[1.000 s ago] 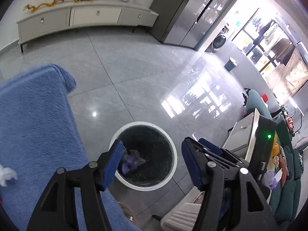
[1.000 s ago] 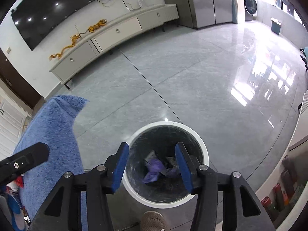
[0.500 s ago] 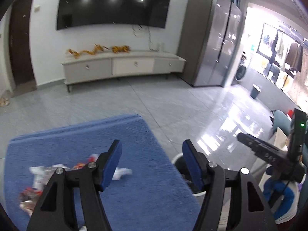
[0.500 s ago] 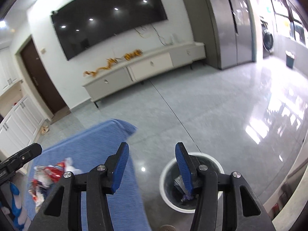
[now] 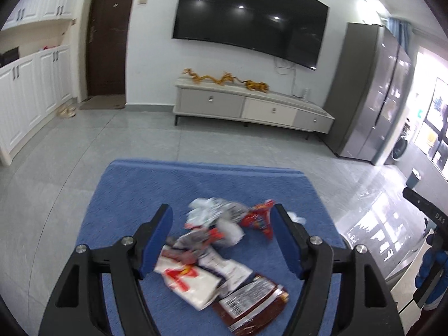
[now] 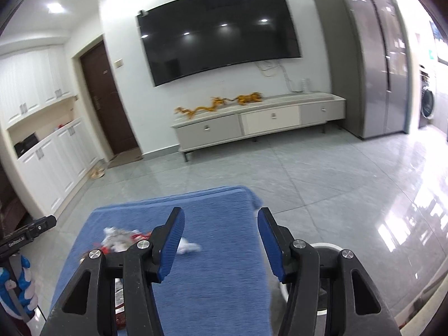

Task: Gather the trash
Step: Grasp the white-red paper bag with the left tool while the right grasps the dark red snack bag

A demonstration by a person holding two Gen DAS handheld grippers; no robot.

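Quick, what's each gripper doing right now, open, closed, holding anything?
Left gripper: open, empty, jaws just been widening above the wrappers.
Right gripper: open, empty, jaws just been widening over the blue cloth.

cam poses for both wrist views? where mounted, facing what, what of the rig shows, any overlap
Left wrist: sits on the left gripper, looking forward and down at the wrapper pile on the blue cloth; its own open, empty fingers show, plus the other gripper at the right edge.
Right wrist: sits on the right gripper, facing across the blue cloth's right part, the white bin behind its finger; own open fingers show, the other gripper at the left edge.
Shared: cloth, wrappers, TV, low cabinet, door, fridge.
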